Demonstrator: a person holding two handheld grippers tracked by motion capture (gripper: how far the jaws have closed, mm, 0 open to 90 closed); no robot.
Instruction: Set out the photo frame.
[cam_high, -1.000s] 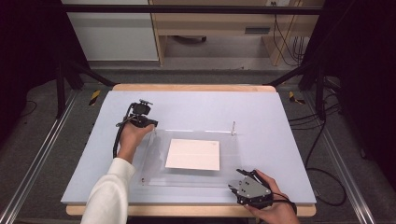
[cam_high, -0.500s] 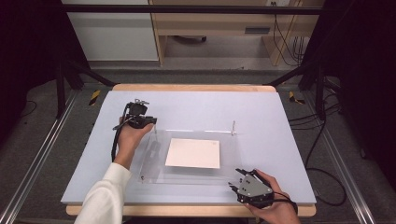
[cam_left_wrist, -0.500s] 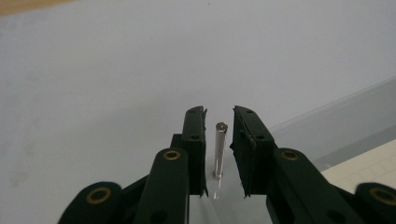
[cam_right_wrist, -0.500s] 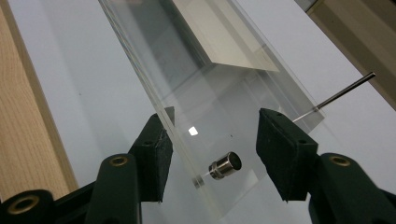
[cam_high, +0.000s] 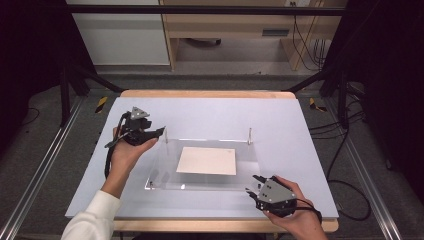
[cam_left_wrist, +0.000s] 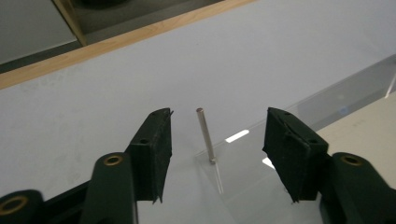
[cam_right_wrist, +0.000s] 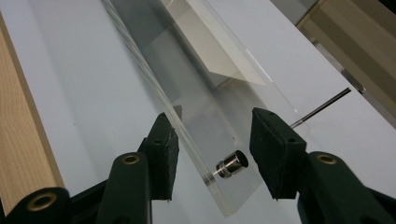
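A clear acrylic plate (cam_high: 165, 172) lies on the table with a cream sheet (cam_high: 206, 160) at its middle. A thin metal pin (cam_left_wrist: 204, 135) stands at its back left corner. My left gripper (cam_high: 157, 132) is beside that corner. Its jaws (cam_left_wrist: 218, 113) have just been opening and stand open around the pin without touching it. My right gripper (cam_high: 252, 185) is at the plate's front right corner. Its jaws (cam_right_wrist: 212, 114) have been closing and straddle the plate's edge and a short metal stud (cam_right_wrist: 231, 164), with gaps on both sides.
A second upright pin (cam_high: 248, 134) stands at the plate's back right corner. The pale table top (cam_high: 215, 112) has a wooden rim (cam_high: 210, 93) at the back and black frame posts beyond it.
The left gripper let go of the back left pin, opened its jaws and drew back to the left and upward. The right gripper rose slightly at the front right corner.
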